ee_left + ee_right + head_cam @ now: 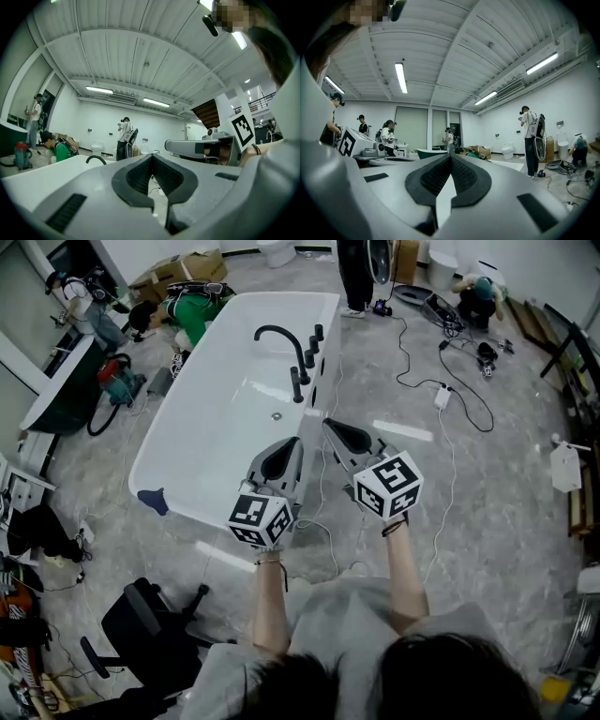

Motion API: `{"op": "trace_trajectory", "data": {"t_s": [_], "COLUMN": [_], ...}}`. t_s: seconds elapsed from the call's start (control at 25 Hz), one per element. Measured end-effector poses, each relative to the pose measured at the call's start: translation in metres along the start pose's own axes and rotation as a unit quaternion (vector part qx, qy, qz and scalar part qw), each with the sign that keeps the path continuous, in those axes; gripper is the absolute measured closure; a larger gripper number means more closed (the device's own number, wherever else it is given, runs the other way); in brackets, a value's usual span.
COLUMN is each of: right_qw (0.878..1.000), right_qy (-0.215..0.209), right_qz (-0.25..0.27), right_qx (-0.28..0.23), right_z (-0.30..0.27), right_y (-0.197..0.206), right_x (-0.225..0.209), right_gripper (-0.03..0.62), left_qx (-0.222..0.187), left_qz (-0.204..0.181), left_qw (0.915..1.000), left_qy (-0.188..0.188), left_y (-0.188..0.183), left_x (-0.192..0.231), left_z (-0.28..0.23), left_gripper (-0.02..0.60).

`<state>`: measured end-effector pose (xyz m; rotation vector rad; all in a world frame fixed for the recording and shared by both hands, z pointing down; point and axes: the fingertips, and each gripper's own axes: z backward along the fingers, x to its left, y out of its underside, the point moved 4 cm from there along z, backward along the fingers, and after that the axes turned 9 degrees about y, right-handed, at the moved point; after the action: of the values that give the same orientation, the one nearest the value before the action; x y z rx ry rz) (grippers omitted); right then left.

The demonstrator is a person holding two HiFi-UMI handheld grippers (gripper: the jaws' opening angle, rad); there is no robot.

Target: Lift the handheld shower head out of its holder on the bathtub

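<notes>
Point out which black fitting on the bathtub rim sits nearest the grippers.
The upright black fitting at the row's near end, probably the handheld shower head. The arched spout and the smaller knobs stand farther away.

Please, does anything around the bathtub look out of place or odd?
A small dark blue thing sits at the tub's near left edge; what it is, I cannot tell. Loose cables trail over the floor right of the tub.

Grey marbled floor (511, 549) (cables (405, 352) strewn), white walls (96, 124).
</notes>
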<state>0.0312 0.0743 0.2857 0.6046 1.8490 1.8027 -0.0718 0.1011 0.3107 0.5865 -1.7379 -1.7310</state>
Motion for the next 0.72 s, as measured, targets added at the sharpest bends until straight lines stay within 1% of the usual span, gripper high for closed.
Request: {"op": "trace_trajectory", "data": {"t_s": [0.16,0.32,0.56,0.72], "right_qw": [1.000,0.999,0.998,0.998], "right_qy": [-0.018,-0.032,-0.040,-0.038], "right_qz": [-0.009,-0.020,-0.039,-0.039], "right_qx": [0.006,0.013,0.019,0.025], "right_z": [0.009,0.003,-0.016,-0.040], "right_y": [0.004,0.011,0.023,0.027], "right_x": [-0.027,-0.036,-0.046,-0.051], "right_gripper": [0.592,0.592,0.592,0.592], "left_qx": [0.001,0.011,0.025,0.033], "left_qz": [0.003,0.003,0.006,0.007], "left_qw": [0.9997,0.9989,0.9979,0.9979], "left_qy": [-0.024,-0.044,-0.059,-0.056], "left_y": [0.004,0.009,0.016,0.019], "left_x": [-0.017,-0.021,-0.003,0.021], "left_z": [-0.021,-0.032,-0.041,-0.051], "left_gripper": [0.577,0.577,0.577,0.577]}}
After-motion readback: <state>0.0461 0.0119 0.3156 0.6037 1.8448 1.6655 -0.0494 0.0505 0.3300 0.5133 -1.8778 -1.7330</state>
